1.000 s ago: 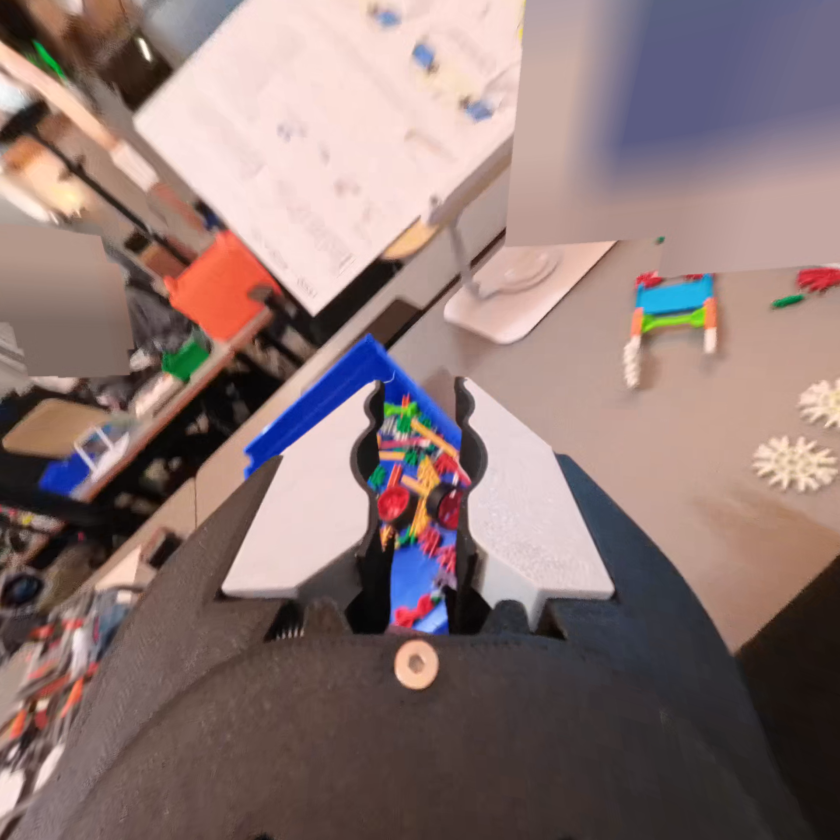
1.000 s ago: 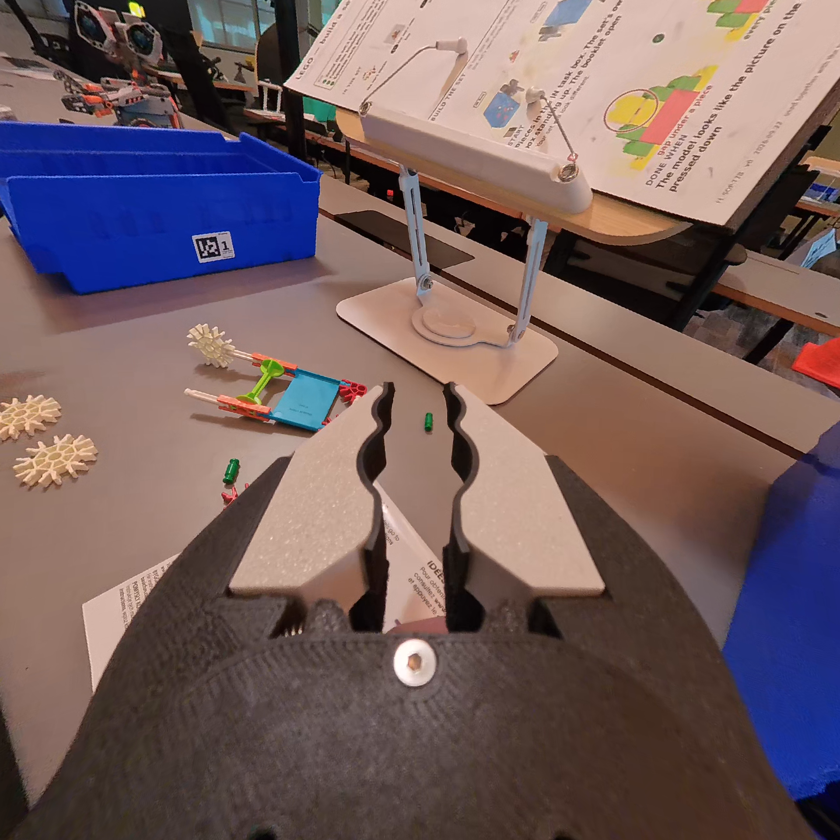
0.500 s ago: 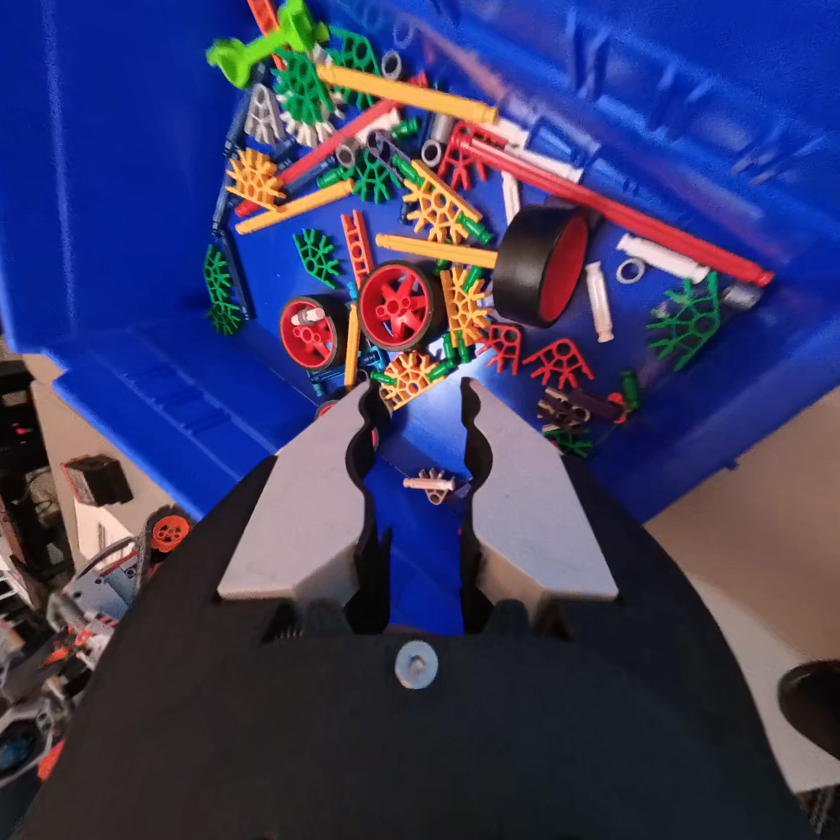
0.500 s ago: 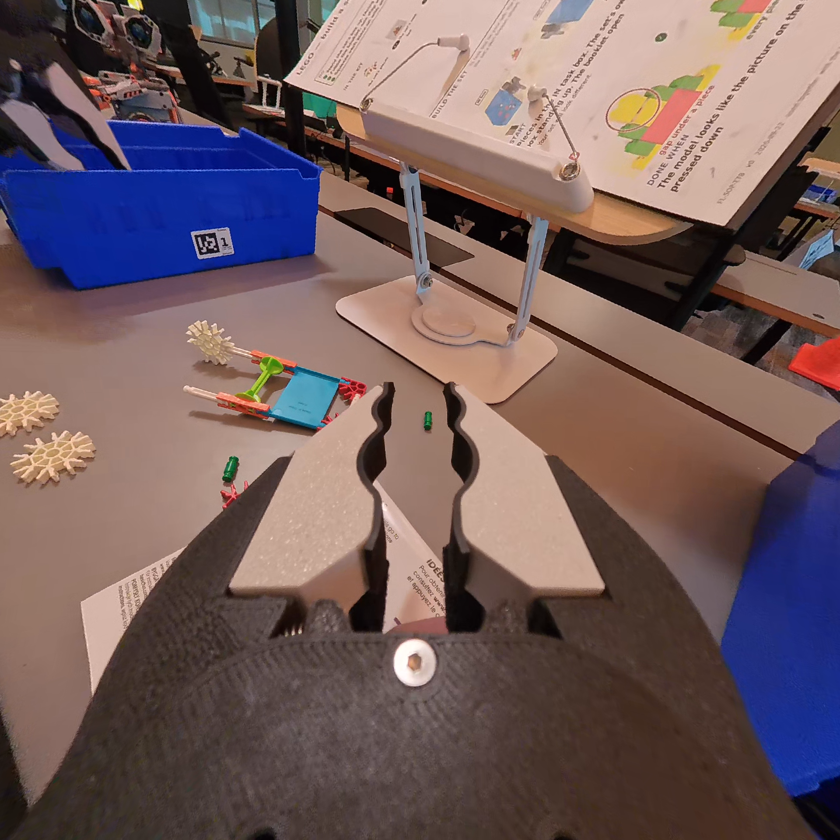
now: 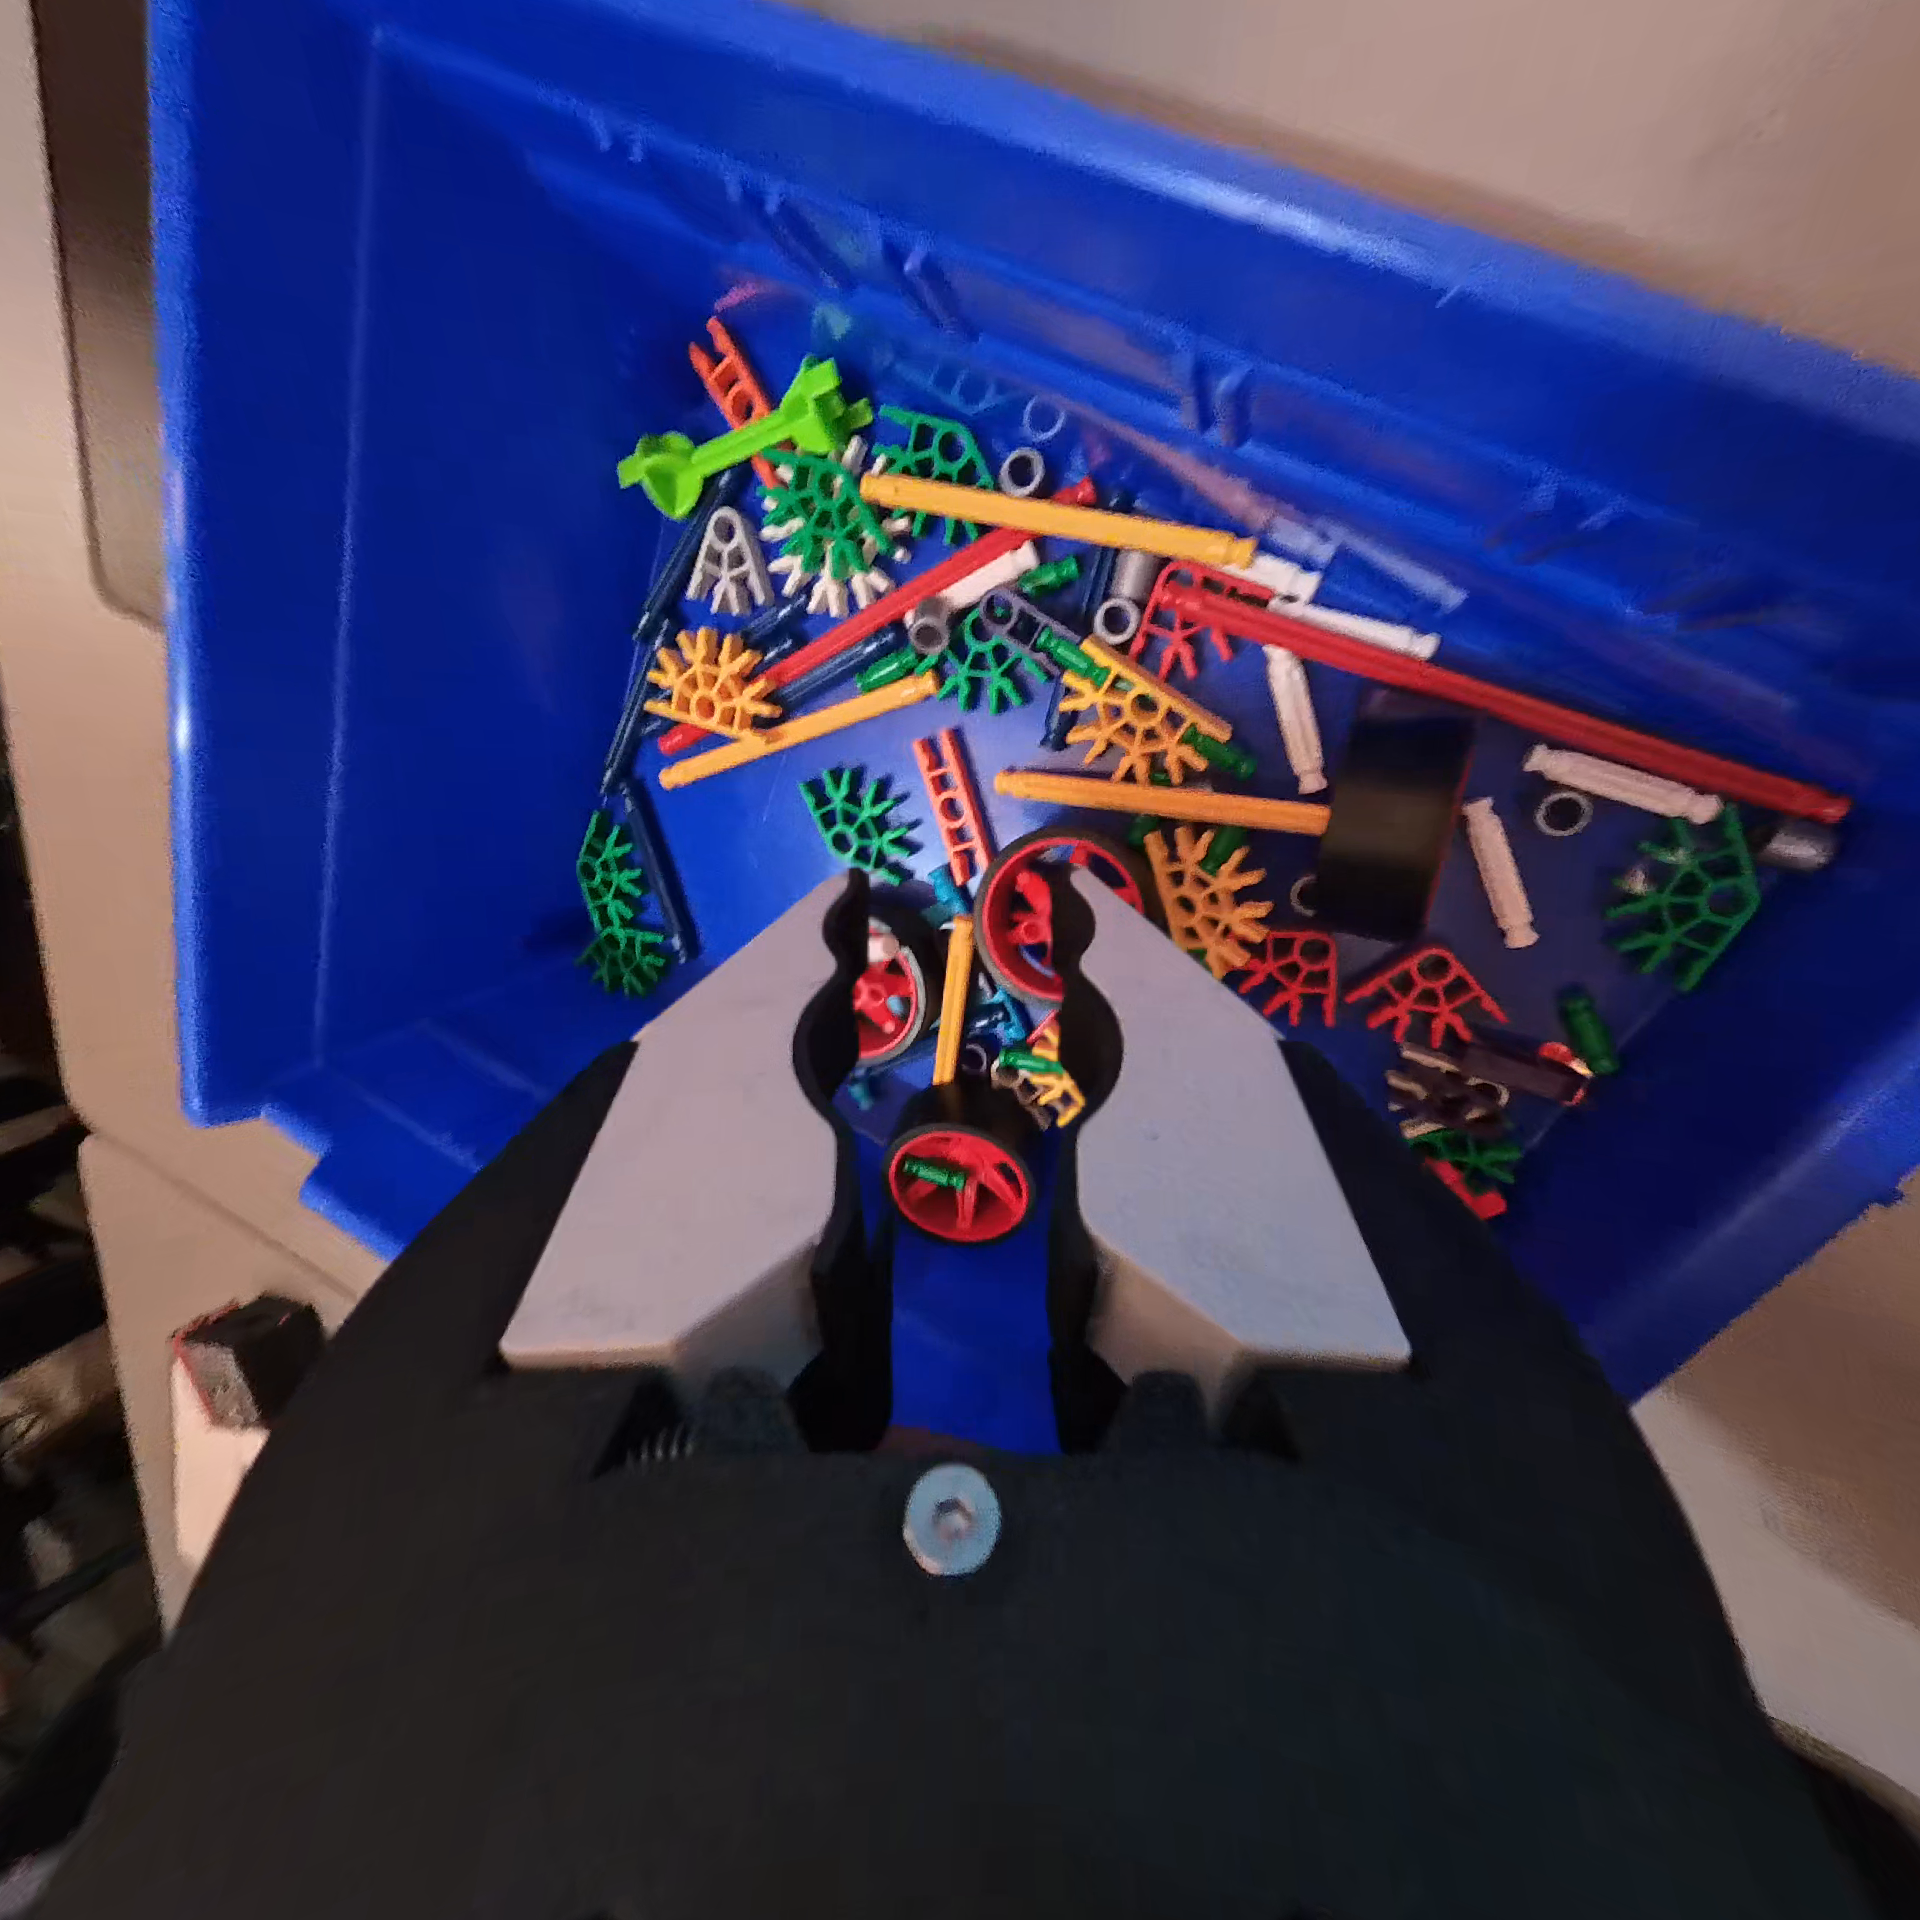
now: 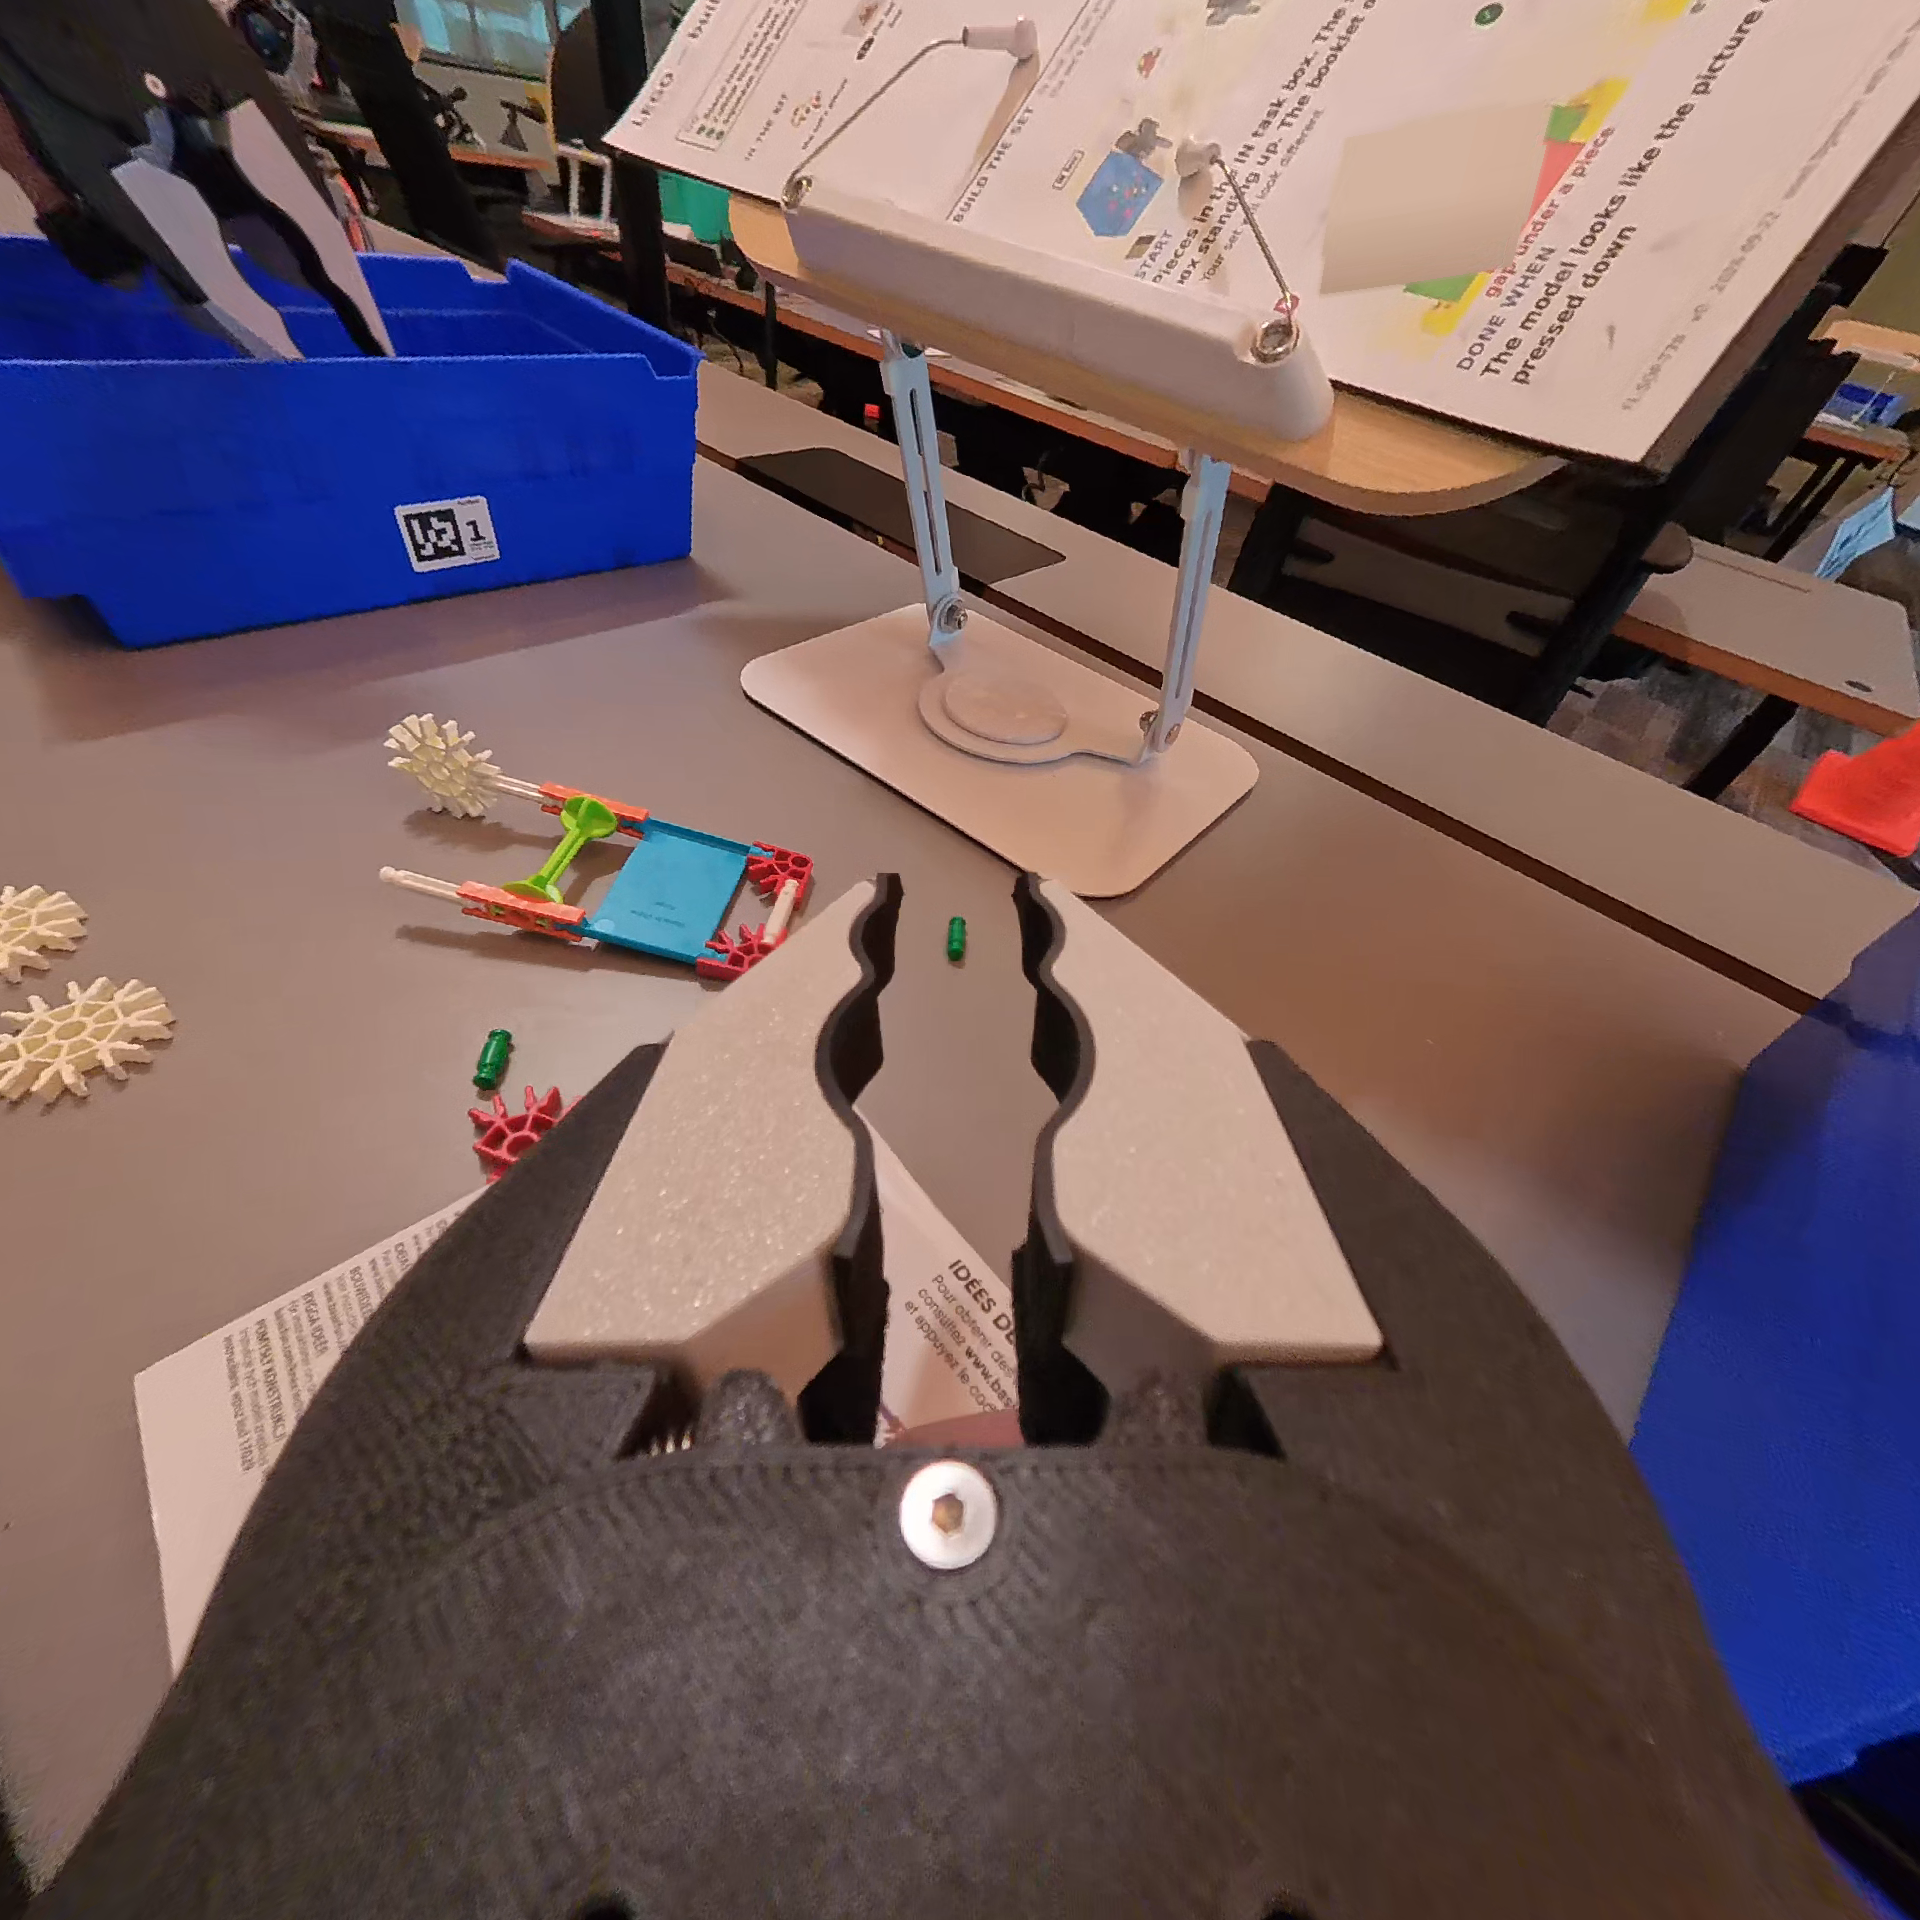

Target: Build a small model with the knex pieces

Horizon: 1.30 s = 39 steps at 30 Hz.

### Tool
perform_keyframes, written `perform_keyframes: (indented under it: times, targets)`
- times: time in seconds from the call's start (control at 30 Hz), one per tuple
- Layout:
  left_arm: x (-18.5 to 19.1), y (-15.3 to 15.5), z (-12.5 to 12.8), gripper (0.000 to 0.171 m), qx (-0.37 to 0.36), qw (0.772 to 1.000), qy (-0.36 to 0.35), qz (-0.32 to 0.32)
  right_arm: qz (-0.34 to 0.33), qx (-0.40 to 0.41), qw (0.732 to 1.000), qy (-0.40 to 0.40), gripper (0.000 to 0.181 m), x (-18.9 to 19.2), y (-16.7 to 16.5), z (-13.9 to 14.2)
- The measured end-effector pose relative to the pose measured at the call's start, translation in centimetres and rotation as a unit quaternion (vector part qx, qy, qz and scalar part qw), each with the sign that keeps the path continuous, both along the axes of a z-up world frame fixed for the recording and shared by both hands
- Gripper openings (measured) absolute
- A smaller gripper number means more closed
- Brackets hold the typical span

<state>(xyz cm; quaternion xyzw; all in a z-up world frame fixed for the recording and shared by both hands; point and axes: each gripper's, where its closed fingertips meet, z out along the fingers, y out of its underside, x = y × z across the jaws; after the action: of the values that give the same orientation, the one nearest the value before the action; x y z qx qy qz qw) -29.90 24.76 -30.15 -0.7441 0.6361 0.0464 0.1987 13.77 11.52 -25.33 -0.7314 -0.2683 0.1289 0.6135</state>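
Observation:
My left gripper [image 5: 961, 894] is open and hangs over a blue bin [image 5: 343, 644] full of loose construction-toy pieces. A red spoked wheel with a black tyre [image 5: 958, 1179] lies on the bin floor between my fingers, not gripped. Two more red wheels [image 5: 1039, 914] lie by the fingertips, and a wide black tyre [image 5: 1392, 821] to the right. My right gripper [image 6: 956, 888] is open and empty above the grey table [image 6: 312, 935]. A small green rod [image 6: 956, 938] lies just past its tips. A small build with a blue panel [image 6: 665, 888] lies to the left.
The right wrist view shows the blue bin [image 6: 312, 468] at the far left with the left gripper [image 6: 239, 239] dipping into it. A book stand [image 6: 997, 727] holds an open booklet. Two white snowflake connectors [image 6: 73, 1029], a printed leaflet [image 6: 239, 1423] and a blue box [image 6: 1808, 1351] lie nearby. To the small green rod [image 6: 956, 938]: right tips about 15 cm, left tips about 40 cm.
My left gripper swung from over the table to above the bin, then drew back, so a red wheel now lies between its fingers. My right gripper has stayed put.

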Motion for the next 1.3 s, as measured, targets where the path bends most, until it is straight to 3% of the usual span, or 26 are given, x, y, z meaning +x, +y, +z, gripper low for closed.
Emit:
perform_keyframes:
  times: [0.2,0.37,0.6,0.67,0.73,0.8,1.0,1.23,1.3]
  targets:
    - [1.9,-1.1,0.2,0.035,-0.029,0.998,-0.010,-0.064,-0.011,0.000,1.000,0.006,0.021,0.8,0.5,-0.3]
    - [1.7,3.8,0.3,0.040,0.059,0.997,0.012,-0.052,-0.023,-0.013,1.000,0.002,0.021,1.4,1.0,-1.1]
    - [1.3,9.0,-3.4,0.044,0.031,0.998,-0.001,0.053,-0.029,-0.016,0.999,-0.011,0.021,1.5,1.3,-1.6]
    - [0.8,8.6,-4.6,0.044,-0.028,0.994,-0.004,0.101,-0.028,-0.016,0.999,-0.011,0.021,1.5,1.2,-1.5]
    - [1.0,9.0,-4.4,0.047,-0.040,0.991,-0.029,0.127,-0.024,-0.015,1.000,-0.011,0.021,1.3,1.2,-1.5]
    - [1.1,8.8,-4.6,0.046,-0.059,0.986,-0.048,0.147,-0.019,-0.015,1.000,-0.011,0.021,1.1,1.1,-1.4]
    - [0.4,10.1,-4.7,0.021,-0.027,0.982,-0.041,0.185,-0.009,-0.004,1.000,-0.010,0.021,0.7,0.6,-0.8]
    - [0.2,10.4,-4.6,0.016,-0.010,0.982,-0.040,0.182,-0.003,0.008,1.000,-0.010,0.021,0.4,0.3,-0.2]
    - [0.4,10.4,-4.3,0.007,-0.004,0.983,-0.043,0.178,-0.003,0.009,1.000,-0.010,0.021,0.4,0.2,-0.1]
